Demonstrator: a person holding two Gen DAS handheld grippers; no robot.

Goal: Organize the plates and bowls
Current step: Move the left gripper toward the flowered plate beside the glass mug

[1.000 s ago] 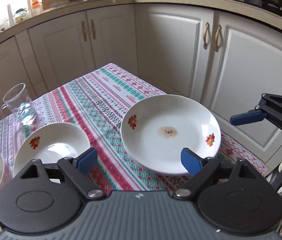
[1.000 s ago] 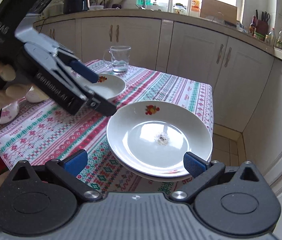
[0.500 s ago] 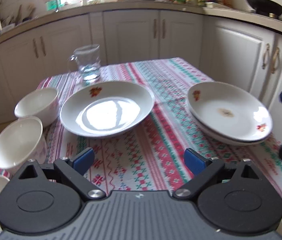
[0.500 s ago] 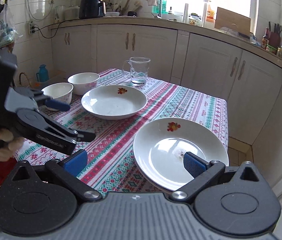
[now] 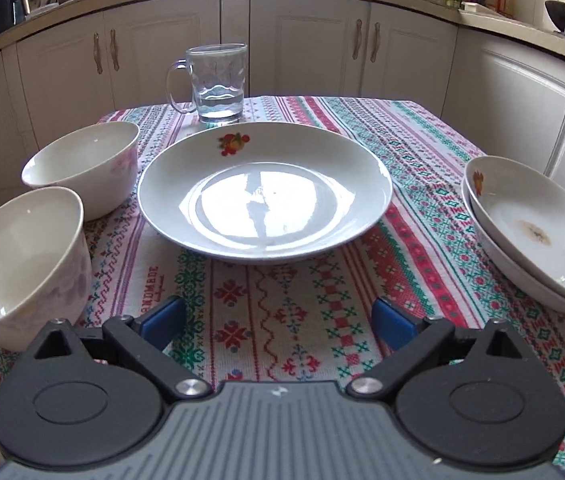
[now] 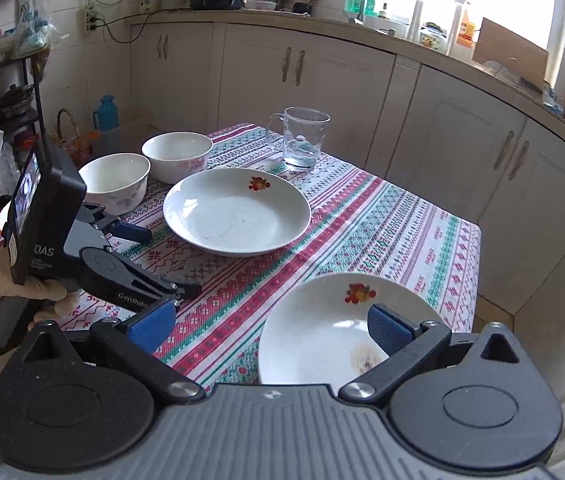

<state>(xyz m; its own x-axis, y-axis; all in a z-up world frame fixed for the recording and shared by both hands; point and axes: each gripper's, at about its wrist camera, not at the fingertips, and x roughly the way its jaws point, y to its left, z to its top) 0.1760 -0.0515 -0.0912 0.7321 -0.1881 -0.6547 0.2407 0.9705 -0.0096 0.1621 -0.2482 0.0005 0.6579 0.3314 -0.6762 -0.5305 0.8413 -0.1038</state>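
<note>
On patterned tablecloth (cream cabinets behind) | plates, bowls | both hand-held grippers wide, empty.

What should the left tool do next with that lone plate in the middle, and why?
Probably ease the left gripper forward to the near rim of the lone plate. Its fingers are open and empty, aimed at it, and two plates already sit stacked at the right.
</note>
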